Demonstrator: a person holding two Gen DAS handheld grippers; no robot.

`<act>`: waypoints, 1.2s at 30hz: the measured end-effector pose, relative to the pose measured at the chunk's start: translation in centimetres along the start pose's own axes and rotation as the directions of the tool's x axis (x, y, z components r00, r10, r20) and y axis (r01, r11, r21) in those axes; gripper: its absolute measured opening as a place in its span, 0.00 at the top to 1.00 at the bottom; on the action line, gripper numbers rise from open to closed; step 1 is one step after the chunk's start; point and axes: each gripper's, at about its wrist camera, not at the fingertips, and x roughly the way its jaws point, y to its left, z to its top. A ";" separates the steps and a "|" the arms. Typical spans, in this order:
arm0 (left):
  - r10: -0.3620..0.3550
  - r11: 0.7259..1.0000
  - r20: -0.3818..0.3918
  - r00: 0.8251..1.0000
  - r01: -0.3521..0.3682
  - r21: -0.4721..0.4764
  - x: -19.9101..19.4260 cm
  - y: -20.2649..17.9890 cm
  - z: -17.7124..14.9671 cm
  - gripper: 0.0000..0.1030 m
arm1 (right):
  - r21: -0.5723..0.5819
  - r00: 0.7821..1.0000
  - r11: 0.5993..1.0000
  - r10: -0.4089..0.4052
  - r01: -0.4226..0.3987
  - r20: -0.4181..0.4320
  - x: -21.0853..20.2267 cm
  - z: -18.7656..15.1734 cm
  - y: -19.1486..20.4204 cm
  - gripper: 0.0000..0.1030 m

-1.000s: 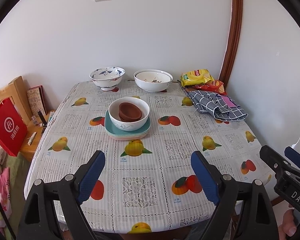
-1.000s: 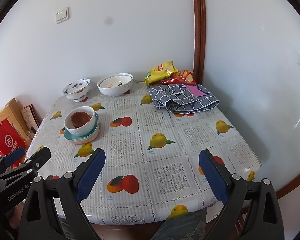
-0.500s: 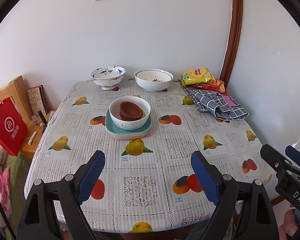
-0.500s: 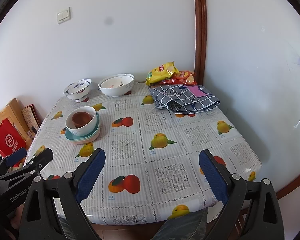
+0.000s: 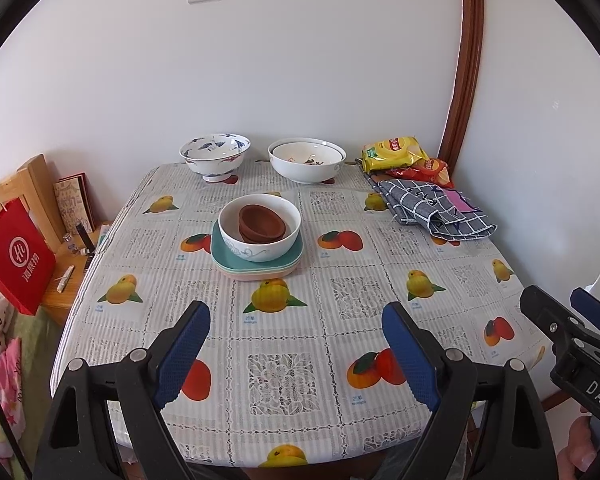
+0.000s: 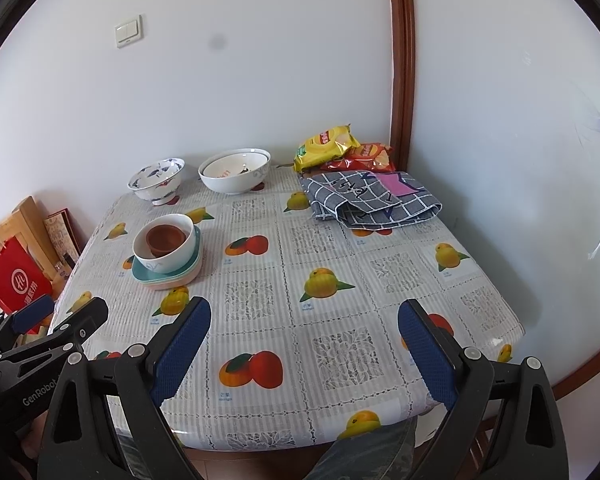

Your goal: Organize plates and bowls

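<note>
**Two empty grippers over a table with one stack and two loose bowls**

The left gripper (image 5: 296,320) and right gripper (image 6: 304,320) both gape wide, holding nothing. Ahead of the left one, a white bowl (image 5: 260,248) holds brown bowls (image 5: 260,224), number unclear, on stacked plates (image 5: 256,268). Beyond stand a blue-patterned bowl (image 5: 215,156) and a large white bowl (image 5: 307,160). Only the left view shows a hand (image 5: 578,452).
</note>
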 end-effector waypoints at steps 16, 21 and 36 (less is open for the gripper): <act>0.000 1.000 0.006 1.000 0.000 0.006 -0.2 -0.2 0.0 0.15 | -0.001 1.000 1.000 0.002 -0.002 0.006 -0.1 0.1 -0.1 0.09; 0.000 1.000 0.007 1.000 0.000 0.006 -0.4 -0.2 0.1 0.15 | 0.000 1.000 1.000 0.001 -0.001 0.007 -0.2 0.0 -0.1 0.09; -0.007 1.000 0.009 1.000 0.007 0.010 -0.5 -0.2 0.4 0.15 | 0.006 1.000 1.000 0.004 -0.004 0.006 -0.2 0.1 -0.1 0.09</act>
